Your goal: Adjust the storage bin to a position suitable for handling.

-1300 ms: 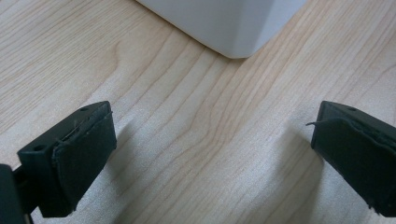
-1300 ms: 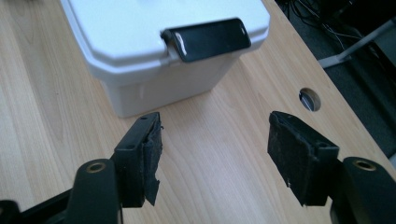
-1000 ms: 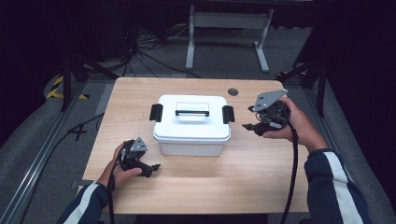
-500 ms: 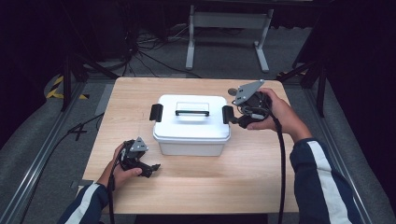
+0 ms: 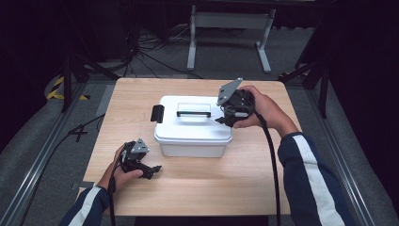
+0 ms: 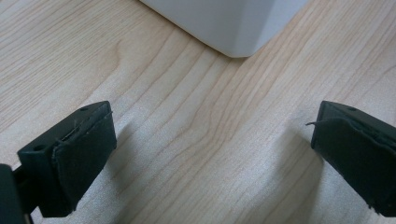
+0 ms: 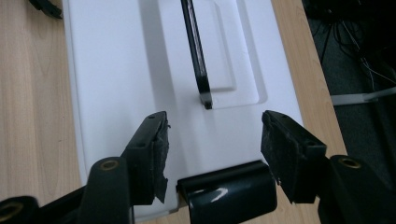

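Observation:
A white lidded box (image 5: 188, 129) stands mid-table with a black handle (image 5: 193, 113) on its lid and a black latch (image 5: 157, 113) at its left end. My right gripper (image 5: 225, 117) is at the box's right end. In the right gripper view the right-end latch (image 7: 229, 193) lies low between the jaws of the right gripper (image 7: 212, 149), apart from both pads. The jaws have just been closing and stand open. The handle (image 7: 196, 51) runs away ahead over the lid. My left gripper (image 5: 153, 170) rests on the table, front left of the box, open and empty (image 6: 210, 149), facing a box corner (image 6: 233, 23).
The wooden table (image 5: 197, 193) has bare room in front of the box and on both sides. Beyond its far edge stand a metal frame (image 5: 228, 21) and floor cables (image 5: 146, 52). Metal rails run along the floor left and right.
My right gripper has moved left from the table's right side to the box's right end, over the latch. The left hand has stayed put.

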`<state>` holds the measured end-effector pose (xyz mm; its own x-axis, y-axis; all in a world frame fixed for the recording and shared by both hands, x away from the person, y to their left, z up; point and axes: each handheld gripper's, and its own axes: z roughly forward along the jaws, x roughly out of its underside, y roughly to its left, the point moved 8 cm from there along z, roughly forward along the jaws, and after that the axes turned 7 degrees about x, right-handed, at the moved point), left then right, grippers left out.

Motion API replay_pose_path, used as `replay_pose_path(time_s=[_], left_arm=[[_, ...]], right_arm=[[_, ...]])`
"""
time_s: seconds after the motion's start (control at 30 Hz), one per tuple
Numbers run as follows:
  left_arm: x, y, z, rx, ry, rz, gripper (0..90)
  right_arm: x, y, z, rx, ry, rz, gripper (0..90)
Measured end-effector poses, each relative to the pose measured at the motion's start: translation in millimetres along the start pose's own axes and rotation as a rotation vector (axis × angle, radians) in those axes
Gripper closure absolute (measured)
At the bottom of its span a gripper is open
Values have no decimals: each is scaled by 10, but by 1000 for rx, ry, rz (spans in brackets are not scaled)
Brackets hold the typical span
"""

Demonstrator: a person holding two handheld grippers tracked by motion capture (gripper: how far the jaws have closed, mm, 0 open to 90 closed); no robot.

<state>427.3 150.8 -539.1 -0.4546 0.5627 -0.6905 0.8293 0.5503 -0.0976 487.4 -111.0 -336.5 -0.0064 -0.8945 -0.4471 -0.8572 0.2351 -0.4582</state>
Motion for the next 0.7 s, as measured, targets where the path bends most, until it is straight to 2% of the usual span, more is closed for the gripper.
replay_pose_path(time_s=[0.17, 0.2, 0.27, 0.3, 0.37, 0.4, 0.57, 0.7], left_arm=[[0, 4, -1, 0, 2, 6, 5], [0, 2, -1, 0, 1, 4, 5], [7, -3, -7, -3, 6, -3, 5], [9, -7, -7, -2, 6, -7, 5], [10, -10, -7, -3, 5, -12, 5], [10, -11, -7, -3, 5, -15, 5], [17, -13, -14, -18, 2, -24, 5], [40, -22, -33, -29, -3, -38, 6]], right_arm=[[-93, -1, 88, -8, 11, -26, 444], [-104, 3, 99, -12, 14, -24, 448], [-145, -10, 162, -25, 28, -51, 463], [-145, -4, 173, -27, 44, -42, 466], [-166, -22, 197, -27, 36, -59, 472], [-172, -14, 206, -32, 49, -49, 484], [-223, -18, 315, -48, 100, -92, 543], [-242, -20, 362, -56, 115, -108, 565]])
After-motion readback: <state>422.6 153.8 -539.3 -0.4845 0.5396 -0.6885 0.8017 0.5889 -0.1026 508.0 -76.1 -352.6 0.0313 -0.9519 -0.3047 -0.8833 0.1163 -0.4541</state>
